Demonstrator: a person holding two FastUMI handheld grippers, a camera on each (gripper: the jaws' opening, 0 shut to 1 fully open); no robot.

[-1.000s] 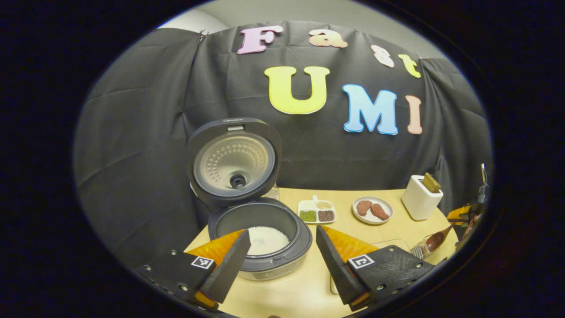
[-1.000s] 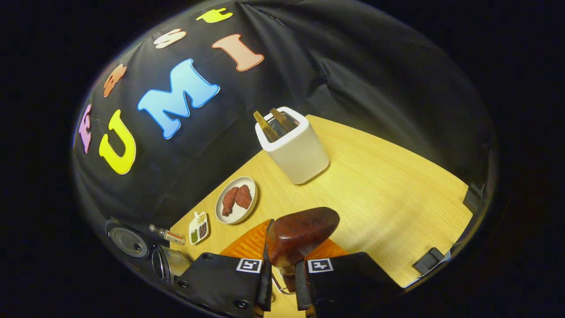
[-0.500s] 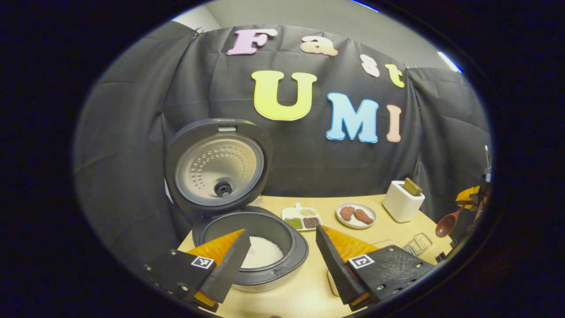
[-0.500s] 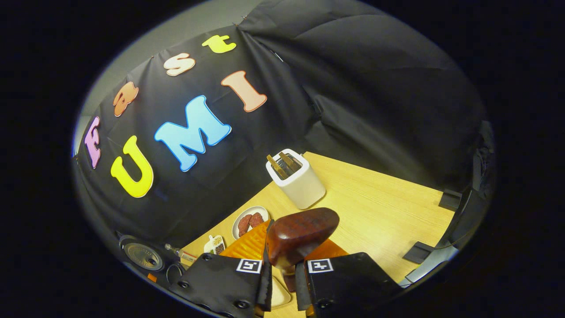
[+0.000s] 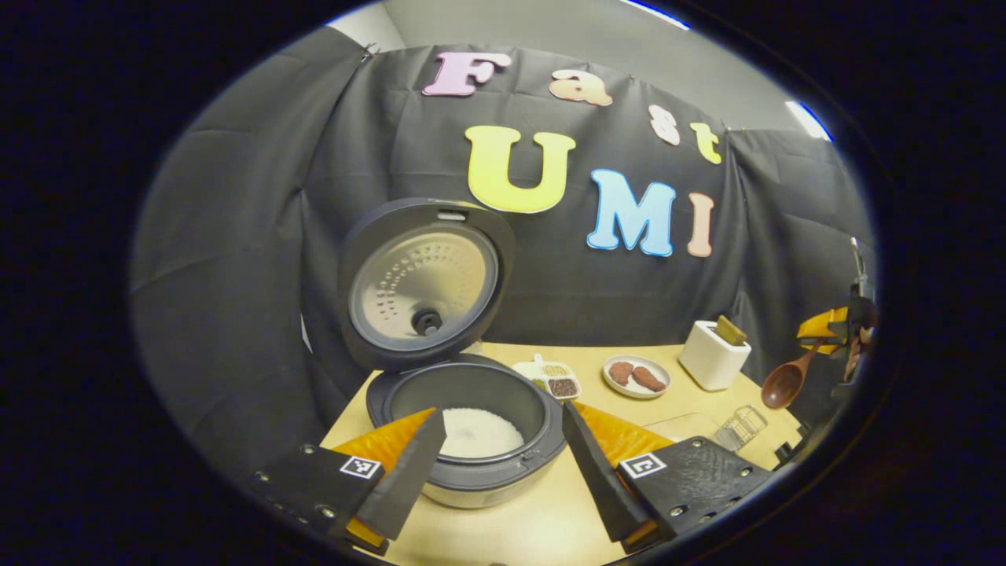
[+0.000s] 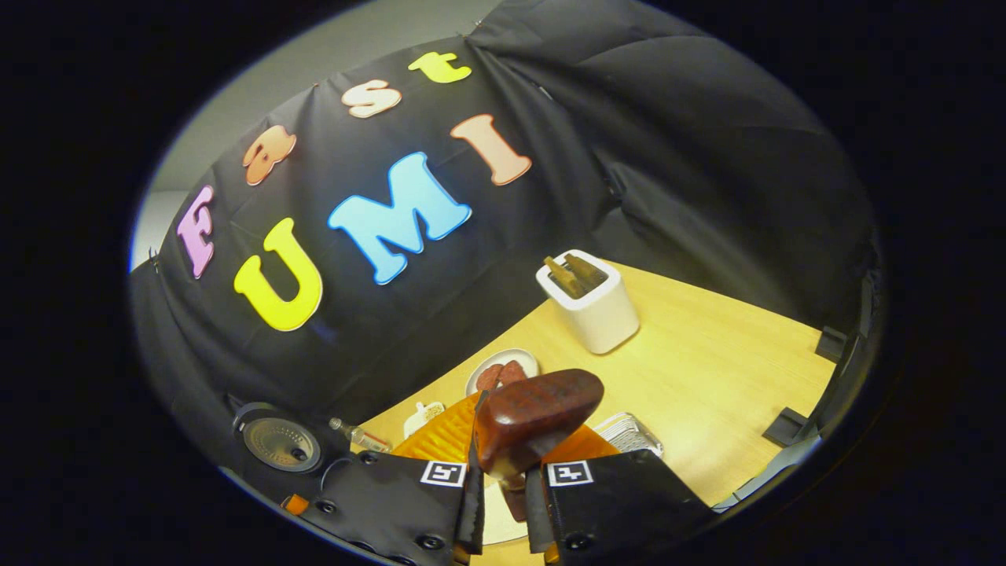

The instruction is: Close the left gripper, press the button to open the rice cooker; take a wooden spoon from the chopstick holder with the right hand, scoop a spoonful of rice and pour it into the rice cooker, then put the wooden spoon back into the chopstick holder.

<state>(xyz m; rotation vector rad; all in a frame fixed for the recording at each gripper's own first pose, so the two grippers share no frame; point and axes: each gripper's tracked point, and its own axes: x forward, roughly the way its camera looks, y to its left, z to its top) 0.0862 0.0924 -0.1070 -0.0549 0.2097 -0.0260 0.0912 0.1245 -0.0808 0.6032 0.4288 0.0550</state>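
A: Where is your left gripper point(image 5: 499, 464) just now?

B: It hangs near the front of the rice cooker point(image 5: 471, 428), its two fingers spread wide apart with nothing between them. The cooker's lid point(image 5: 424, 283) stands up and open, and white rice point(image 5: 481, 432) lies in the inner pot.

A: And your right gripper point(image 6: 503, 503)?

B: Its fingers are clamped on the handle of the wooden spoon point(image 6: 533, 420). In the right gripper view the dark red-brown bowl of the spoon sits just ahead of the fingertips. In the left gripper view you see the same spoon point(image 5: 784, 384) held up in the air at the far right, clear of the table point(image 5: 692, 409).

A: Where is the chopstick holder?

B: The white chopstick holder point(image 6: 593, 303) stands on the table toward the back right, with wooden handles poking out of its top. To its left sits a plate point(image 5: 637, 376) with two reddish-brown pieces, then a small divided dish point(image 5: 550, 379) of grains beside the cooker. A clear container point(image 5: 739, 427) rests on the table below the raised spoon.
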